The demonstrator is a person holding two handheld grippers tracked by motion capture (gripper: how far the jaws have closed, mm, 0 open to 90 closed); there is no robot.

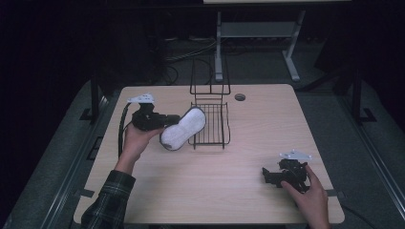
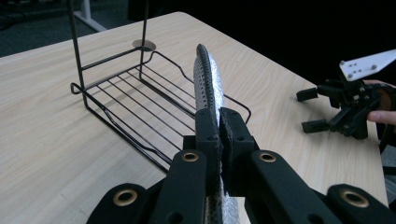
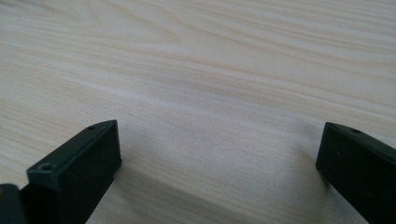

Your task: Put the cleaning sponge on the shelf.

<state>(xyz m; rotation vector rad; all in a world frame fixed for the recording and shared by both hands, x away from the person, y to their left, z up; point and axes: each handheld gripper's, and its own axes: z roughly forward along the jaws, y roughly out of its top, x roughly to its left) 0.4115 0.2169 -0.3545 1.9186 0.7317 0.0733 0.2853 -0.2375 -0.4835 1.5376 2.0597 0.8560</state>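
Insole [image 2: 205, 79] edge-on between closed jaws.

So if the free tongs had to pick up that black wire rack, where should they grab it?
Probably the rack's tall upright frame at the far end, approached from the right tongs' side: thin bars fit between open jaws, and the left tongs hold the white pad over the near-left corner.

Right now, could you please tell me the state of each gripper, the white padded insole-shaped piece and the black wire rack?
Left gripper: shut on the white padded insole-shaped piece, held above the table.
White padded insole-shaped piece: clamped on edge, one end over the rack's edge.
Black wire rack: upright on the light wooden table, its tray bare.
Right gripper: open, jaws wide apart, low over the bare wood.
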